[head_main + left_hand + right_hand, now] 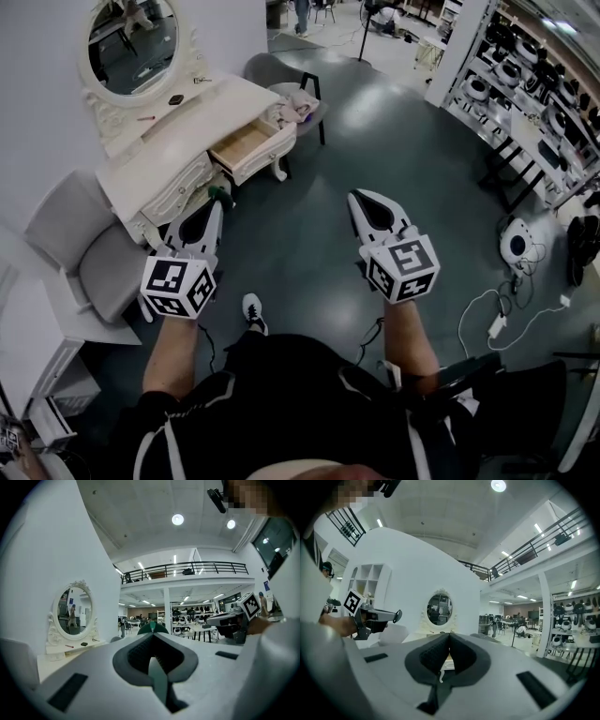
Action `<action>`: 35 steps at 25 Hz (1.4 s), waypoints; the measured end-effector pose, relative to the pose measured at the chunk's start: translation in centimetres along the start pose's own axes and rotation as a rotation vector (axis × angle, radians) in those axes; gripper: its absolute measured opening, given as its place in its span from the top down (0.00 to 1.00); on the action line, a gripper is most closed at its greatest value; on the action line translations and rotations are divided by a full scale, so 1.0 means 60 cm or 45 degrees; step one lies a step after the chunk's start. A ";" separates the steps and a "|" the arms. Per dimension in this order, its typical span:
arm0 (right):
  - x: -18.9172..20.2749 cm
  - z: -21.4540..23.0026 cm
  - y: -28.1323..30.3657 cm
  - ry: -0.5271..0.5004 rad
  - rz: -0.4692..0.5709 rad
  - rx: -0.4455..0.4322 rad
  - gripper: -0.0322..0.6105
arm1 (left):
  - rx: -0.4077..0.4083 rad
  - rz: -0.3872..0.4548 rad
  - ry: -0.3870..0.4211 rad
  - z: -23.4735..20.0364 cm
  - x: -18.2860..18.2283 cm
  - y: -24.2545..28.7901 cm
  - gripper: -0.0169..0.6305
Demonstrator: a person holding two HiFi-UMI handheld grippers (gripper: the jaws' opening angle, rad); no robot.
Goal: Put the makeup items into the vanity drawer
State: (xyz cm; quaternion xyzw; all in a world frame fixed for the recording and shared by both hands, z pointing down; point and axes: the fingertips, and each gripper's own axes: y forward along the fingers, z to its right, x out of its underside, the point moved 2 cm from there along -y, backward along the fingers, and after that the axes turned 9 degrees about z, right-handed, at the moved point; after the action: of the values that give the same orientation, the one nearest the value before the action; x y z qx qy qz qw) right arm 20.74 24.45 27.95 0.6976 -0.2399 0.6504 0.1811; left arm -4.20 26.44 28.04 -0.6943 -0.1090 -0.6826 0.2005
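Head view puts you standing back from the white carved vanity table (208, 120), with its pale wooden drawer (246, 142) pulled out. As far as you can see, only bare wood shows inside the drawer, so I'd judge nothing has been stowed yet.

The makeup is still on the tabletop below the oval white-framed mirror (131, 42). A small flat black case (175, 98) sits there, a thin red stick (145, 118) lies nearer the front edge, and another small piece lies toward the far end, too small to identify. The whole job looks to be ahead of you: walk in, pick each item up and drop it in the drawer.

Your left gripper (217, 199) points toward the vanity's near corner but touches nothing. In the left gripper view its green-tipped jaws (152, 627) are pressed together with nothing between them. Your right gripper (367, 199) hangs over the grey floor, well apart from the furniture. In the right gripper view (449, 634) its jaws also meet at the tip and carry nothing. You'll need to spread a pair before reaching for the black case.
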 end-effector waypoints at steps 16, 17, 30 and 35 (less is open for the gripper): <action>0.014 0.025 0.218 0.012 -0.038 0.020 0.94 | 0.020 0.016 -0.008 -0.169 0.015 0.126 0.97; 0.013 0.023 0.237 0.014 -0.041 0.020 0.94 | 0.022 0.015 -0.012 -0.185 0.016 0.135 0.97; 0.029 0.013 0.457 -0.052 -0.102 0.023 0.94 | 0.064 0.001 -0.039 -0.366 0.055 0.221 0.97; 0.038 0.004 0.526 -0.063 -0.108 0.031 0.94 | 0.086 -0.002 -0.060 -0.426 0.074 0.249 0.97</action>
State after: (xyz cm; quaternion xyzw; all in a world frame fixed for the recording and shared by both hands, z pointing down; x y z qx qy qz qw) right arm 3.05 -1.77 28.34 0.7250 -0.2066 0.6277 0.1941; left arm -20.78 1.61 30.21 -0.7027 -0.1374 -0.6622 0.2208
